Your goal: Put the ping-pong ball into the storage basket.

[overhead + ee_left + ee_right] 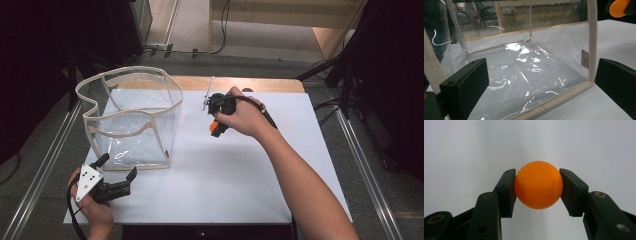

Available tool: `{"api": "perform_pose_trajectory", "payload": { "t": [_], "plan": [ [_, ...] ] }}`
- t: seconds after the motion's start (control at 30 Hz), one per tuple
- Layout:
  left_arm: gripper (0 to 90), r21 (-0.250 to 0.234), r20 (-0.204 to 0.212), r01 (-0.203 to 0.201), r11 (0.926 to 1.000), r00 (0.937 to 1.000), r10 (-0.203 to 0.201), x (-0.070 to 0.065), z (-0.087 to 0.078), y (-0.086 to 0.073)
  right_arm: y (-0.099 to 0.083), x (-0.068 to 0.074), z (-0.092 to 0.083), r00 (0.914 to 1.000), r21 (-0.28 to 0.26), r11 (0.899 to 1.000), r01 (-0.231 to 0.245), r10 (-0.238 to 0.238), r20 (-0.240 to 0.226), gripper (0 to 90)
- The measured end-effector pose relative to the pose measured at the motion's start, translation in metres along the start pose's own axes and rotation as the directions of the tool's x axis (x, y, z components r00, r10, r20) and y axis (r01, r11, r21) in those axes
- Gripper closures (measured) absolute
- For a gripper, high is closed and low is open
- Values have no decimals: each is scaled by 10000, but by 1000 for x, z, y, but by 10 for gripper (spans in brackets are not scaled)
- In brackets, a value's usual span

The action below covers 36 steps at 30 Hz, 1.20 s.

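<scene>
item: orange ball [538, 185], small, smooth, round; location: clamped between the two jaws of the right gripper [216, 128], over the middle of the white table sheet [225, 170], right of the bag; whether it touches the sheet or hangs just above cannot be told

holder: right gripper, jaws pressed on opposite sides of the ball near its widest line, flat pads against a curved shell, so contact is narrow on each side

receptacle, likely: clear plastic bag [132, 120] with cream fabric trim, standing upright at the left of the sheet, mouth open upward, rim wavy and sagging; walls soft, floor film crumpled

second tool: left gripper [117, 176], jaws spread, gripping nothing, at the near left of the sheet, aimed at the bag's lower front edge and just beside it

risks, judged:
- ball squirting out of the pads if the squeeze eases or shifts off centre; it would roll freely on the smooth sheet
- bag tipping or folding if the rim is knocked, being light and unsteadied
- ball bouncing off the slumped rim if let go from too far up
</scene>
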<state>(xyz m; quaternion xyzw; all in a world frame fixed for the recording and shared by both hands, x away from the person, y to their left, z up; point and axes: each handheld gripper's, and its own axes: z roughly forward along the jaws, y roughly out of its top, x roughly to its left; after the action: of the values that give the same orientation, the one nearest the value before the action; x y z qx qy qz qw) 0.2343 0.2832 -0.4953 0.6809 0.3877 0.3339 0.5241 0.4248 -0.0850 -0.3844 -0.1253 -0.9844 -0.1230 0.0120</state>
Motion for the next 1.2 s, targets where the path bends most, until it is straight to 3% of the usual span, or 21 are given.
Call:
{"api": "perform_pose_trajectory", "payload": {
  "t": [1.2],
  "plan": [
    [0,11,-18,77,10000,10000,-77,1,-1,0,34,2,-34,9993,-120,9993,361,-362,-44,479]
  ]
}}
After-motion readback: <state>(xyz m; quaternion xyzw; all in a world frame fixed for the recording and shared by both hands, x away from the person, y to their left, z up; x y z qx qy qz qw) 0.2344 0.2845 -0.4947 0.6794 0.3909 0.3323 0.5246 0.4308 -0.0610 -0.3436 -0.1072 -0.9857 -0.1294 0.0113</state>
